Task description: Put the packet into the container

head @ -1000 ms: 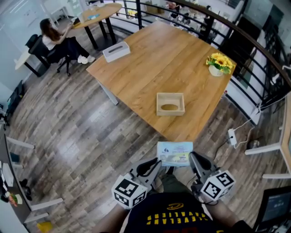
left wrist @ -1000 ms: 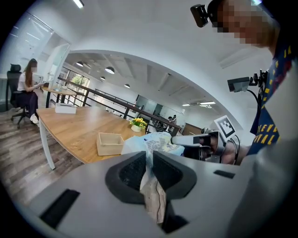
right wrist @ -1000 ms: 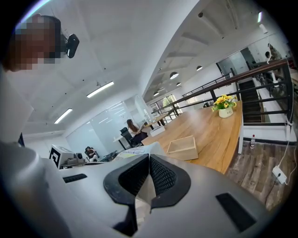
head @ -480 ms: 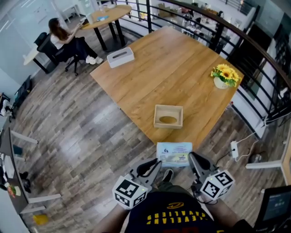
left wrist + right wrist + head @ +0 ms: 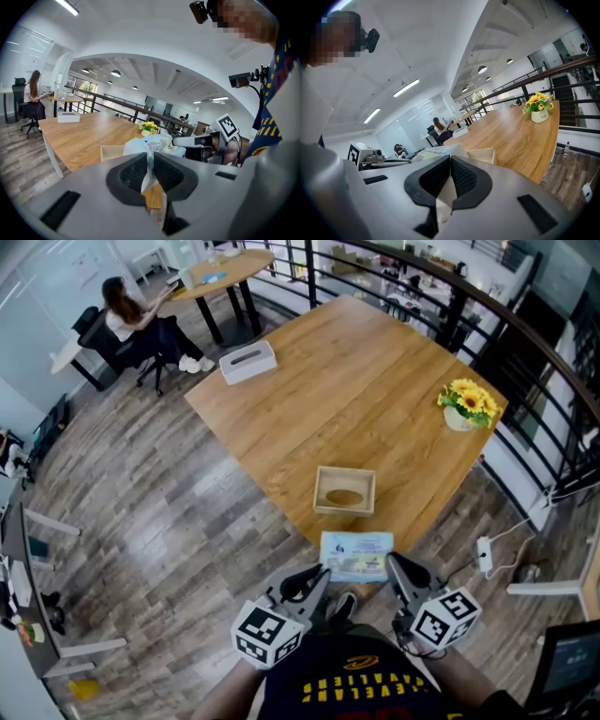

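Both packet [image 5: 357, 556] edges hide inside the left tongs [image 5: 322, 571] and right tongs [image 5: 392, 562].

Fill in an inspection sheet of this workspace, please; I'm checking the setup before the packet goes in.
Surface: wooden table, light wood top.
Job's things: packet held in the air by the table's near corner; open-topped container on the table just beyond it.
Clutter: tissue box at the far corner; flower pot by the right edge.
Tongs: left tongs and right tongs each shut on a packet edge.
Cables: power strip with its cable on the floor, right.
Surroundings: railing; seated person at another table.
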Demonstrator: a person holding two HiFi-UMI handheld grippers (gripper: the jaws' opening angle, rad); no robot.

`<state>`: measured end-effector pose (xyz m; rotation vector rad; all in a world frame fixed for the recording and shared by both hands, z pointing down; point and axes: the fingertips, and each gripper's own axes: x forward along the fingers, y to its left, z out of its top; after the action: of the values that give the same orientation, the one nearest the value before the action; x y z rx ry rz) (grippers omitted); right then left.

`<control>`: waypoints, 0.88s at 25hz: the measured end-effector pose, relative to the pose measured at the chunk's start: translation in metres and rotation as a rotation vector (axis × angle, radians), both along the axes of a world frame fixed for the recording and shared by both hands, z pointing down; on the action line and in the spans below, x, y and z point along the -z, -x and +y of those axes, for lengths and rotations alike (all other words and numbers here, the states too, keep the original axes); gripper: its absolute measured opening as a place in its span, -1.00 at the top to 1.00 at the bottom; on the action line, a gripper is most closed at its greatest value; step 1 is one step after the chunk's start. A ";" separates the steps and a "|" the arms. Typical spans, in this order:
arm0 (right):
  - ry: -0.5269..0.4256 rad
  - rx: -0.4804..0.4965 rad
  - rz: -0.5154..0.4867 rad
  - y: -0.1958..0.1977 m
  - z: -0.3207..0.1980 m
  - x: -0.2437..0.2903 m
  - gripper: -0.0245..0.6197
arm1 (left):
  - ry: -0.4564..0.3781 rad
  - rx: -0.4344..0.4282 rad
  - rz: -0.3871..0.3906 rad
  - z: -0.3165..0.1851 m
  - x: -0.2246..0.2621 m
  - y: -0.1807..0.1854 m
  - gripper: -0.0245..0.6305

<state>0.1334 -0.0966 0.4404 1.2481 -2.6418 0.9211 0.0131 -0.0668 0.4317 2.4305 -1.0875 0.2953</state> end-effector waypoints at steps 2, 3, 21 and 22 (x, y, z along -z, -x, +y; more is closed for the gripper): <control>0.002 -0.004 0.005 0.002 -0.007 -0.003 0.87 | -0.001 -0.007 -0.002 -0.007 -0.003 0.002 0.79; 0.002 -0.008 0.008 0.003 -0.012 -0.004 0.87 | 0.000 -0.011 -0.002 -0.011 -0.005 0.003 0.79; 0.018 -0.118 0.094 0.031 -0.095 -0.015 0.87 | -0.021 -0.144 -0.041 -0.109 -0.024 0.033 0.79; 0.018 -0.122 0.101 0.032 -0.099 -0.015 0.87 | -0.021 -0.155 -0.042 -0.112 -0.024 0.034 0.79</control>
<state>0.1015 -0.1953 0.4550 1.4252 -2.4997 0.8710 -0.0208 -0.1789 0.4560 2.5424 -0.9249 0.3878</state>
